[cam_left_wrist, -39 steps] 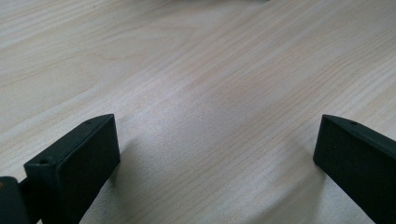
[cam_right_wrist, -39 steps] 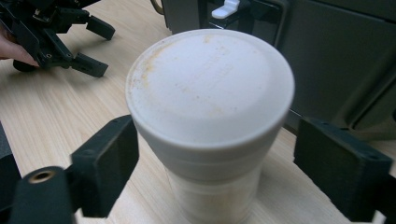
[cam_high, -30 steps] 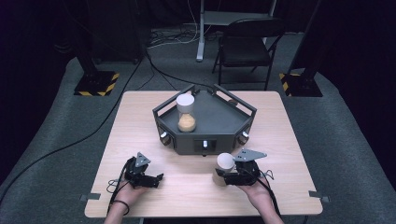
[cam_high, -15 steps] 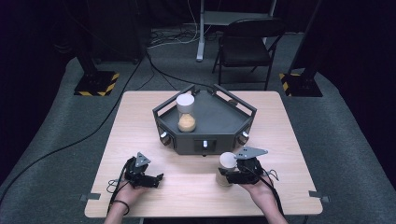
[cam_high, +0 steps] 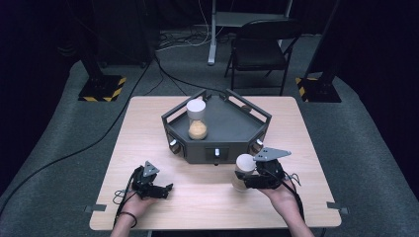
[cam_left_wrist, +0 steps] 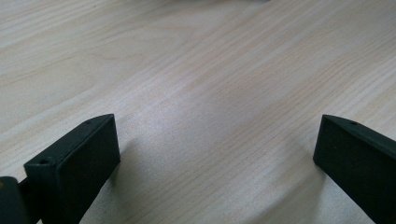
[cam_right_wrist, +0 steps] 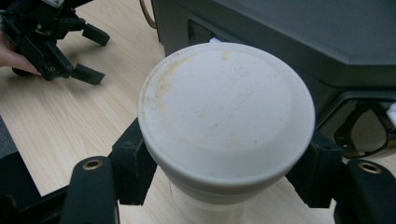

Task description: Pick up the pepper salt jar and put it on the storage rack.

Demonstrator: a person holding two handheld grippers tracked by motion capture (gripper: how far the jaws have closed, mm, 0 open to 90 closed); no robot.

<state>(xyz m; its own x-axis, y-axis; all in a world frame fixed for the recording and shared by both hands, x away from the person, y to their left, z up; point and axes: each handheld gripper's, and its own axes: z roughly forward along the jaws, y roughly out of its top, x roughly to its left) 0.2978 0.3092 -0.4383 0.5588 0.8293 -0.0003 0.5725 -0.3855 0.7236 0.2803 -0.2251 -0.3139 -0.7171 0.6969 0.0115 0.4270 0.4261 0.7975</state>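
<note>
The right gripper [cam_high: 243, 178] is clamped on a white-lidded jar [cam_high: 244, 170], one black jaw pressed against each side just under the lid. In the right gripper view the jar [cam_right_wrist: 226, 116] is seen from above, its lid faintly stained orange, and the jaws are squeezed against the clear body below the rim. The jar is held near the front right of the wooden table [cam_high: 148, 123], just in front of the dark angular tray [cam_high: 237, 128], close to its front wall but apart from it.

The left gripper [cam_high: 165, 190] is kept low at the front left, jaws spread wide with nothing between them; in the left gripper view only bare tabletop [cam_left_wrist: 201, 93] is seen between the two pads.

A second jar [cam_high: 196, 119], white lid on top and orange powder in the bottom, is stood upright inside the tray, toward its left-back part.

As for room: a wide bare strip of table is left between the two grippers, and more along the left side. The right edge and front edge are fairly near the right hand [cam_high: 284, 190]. The tray's raised rim is the closest obstacle to the held jar.
</note>
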